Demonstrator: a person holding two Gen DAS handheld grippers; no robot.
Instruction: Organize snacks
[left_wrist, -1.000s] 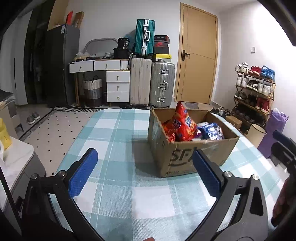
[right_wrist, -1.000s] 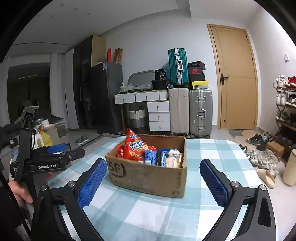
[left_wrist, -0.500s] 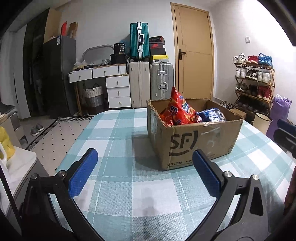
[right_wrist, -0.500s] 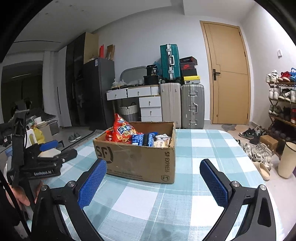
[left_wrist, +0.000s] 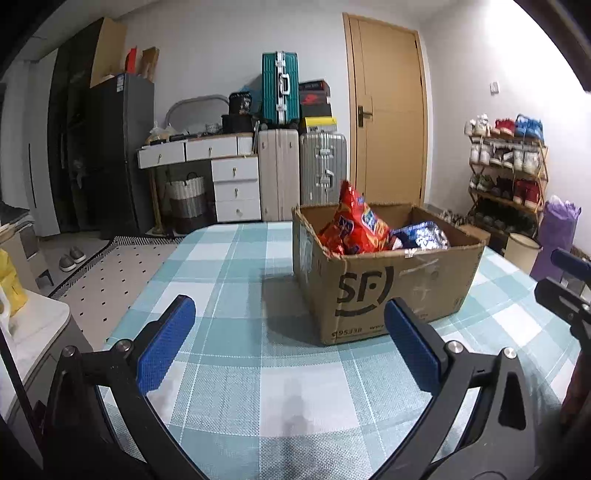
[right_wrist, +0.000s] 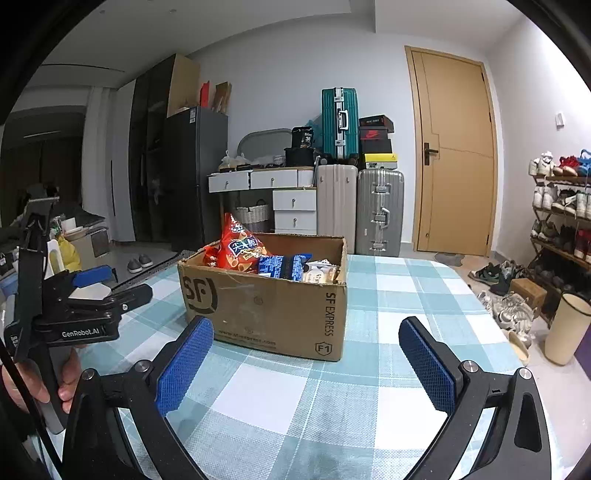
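Both claws spread, nothing held: left claw (left_wrist: 288, 339), right claw (right_wrist: 306, 354), low over worktop (right_wrist: 391, 295). Cardboard box (right_wrist: 266, 302) sits mid-worktop, long axis left-right across the right view. Red chip bag (right_wrist: 238, 251) stands upright, top pointing up, at the box's left end. Risk, judged: bag crushed by pinch, or box dragged if a finger snags the rim.
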